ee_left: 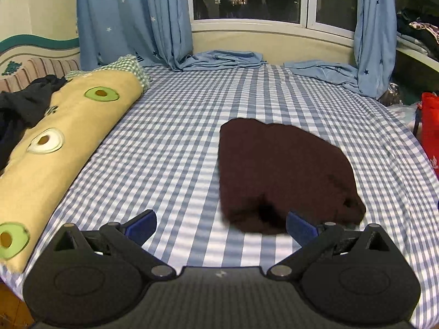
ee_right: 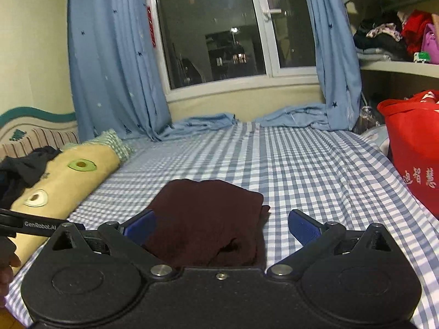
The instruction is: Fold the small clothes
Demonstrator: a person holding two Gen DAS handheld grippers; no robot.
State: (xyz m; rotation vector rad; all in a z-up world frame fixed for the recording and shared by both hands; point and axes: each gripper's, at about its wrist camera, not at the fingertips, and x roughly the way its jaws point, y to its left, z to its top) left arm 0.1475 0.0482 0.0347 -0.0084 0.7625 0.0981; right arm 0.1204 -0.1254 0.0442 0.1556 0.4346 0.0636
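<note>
A dark maroon garment (ee_left: 282,175) lies folded into a flat bundle on the blue checked bed sheet (ee_left: 175,137). My left gripper (ee_left: 221,226) hovers in front of its near edge, open wide, with nothing between the blue pads (ee_left: 141,226). In the right wrist view the same maroon garment (ee_right: 208,219) lies just ahead of my right gripper (ee_right: 221,226), which also stands open and holds nothing. Its left pad (ee_right: 140,226) overlaps the cloth's near corner in the picture without gripping it. Part of the left gripper's body and a hand (ee_right: 6,260) show at the left edge.
A long yellow avocado-print pillow (ee_left: 55,148) lies along the bed's left side, with dark clothes (ee_left: 19,109) heaped behind it. Blue curtains (ee_left: 131,19) hang at the window and pool on the bed's far end. A red bag (ee_right: 414,150) stands at the right edge, below shelves of clothes (ee_right: 392,38).
</note>
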